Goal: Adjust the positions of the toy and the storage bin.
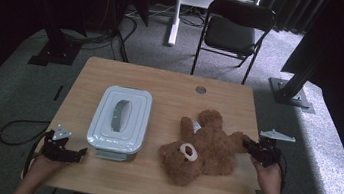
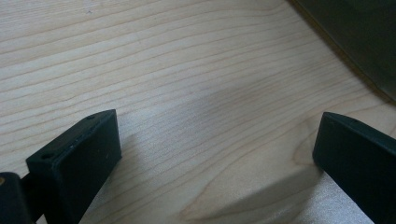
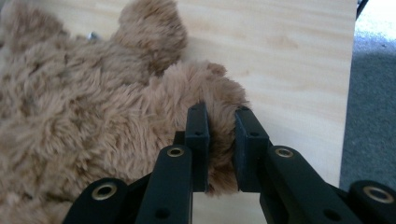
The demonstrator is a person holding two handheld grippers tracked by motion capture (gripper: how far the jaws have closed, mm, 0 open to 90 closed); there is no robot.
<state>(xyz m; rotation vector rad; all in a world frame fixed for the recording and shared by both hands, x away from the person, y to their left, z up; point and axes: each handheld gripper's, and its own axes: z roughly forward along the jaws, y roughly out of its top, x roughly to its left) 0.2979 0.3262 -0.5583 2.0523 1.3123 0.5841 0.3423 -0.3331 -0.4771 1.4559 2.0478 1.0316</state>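
Left gripper [image 1: 71, 155], jaws apart over bare table [image 1: 171, 84], sits at the near-left edge, just beside the bin [image 1: 120, 118]. Right gripper [image 3: 220, 140] clamps the bear [image 1: 202, 147] by a limb at the right edge. Beyond the far edge stands a chair [image 1: 235, 30].

The teddy bear [image 1: 203, 149] is tan-brown with a white muzzle. The lidded box [image 1: 121, 118] is pale grey-blue. The tabletop [image 1: 171, 87] shows light wood grain; both hand-held grippers are black.
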